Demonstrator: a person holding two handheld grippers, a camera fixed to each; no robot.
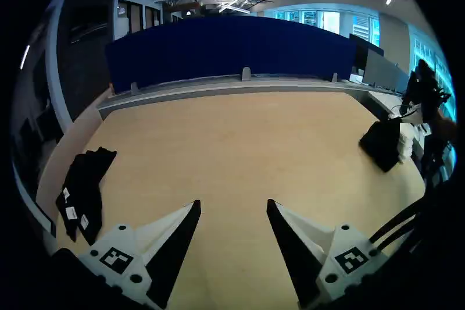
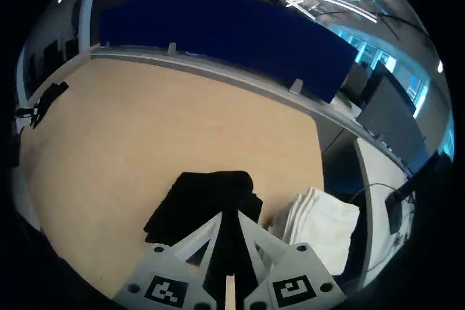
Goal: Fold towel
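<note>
table middle: we see the wood table (image 1: 244, 135) bare here, wide passage.
left edge: black cloth (image 1: 84, 191) lies near the rim.
right side: black towel stack (image 2: 203, 205), white towel stack (image 2: 322, 223) just beside it.
back: blue divider (image 1: 232, 48) walls the far edge.

Both views ride low over the table (image 1: 244, 135); both face the blue divider (image 1: 232, 48).
</note>
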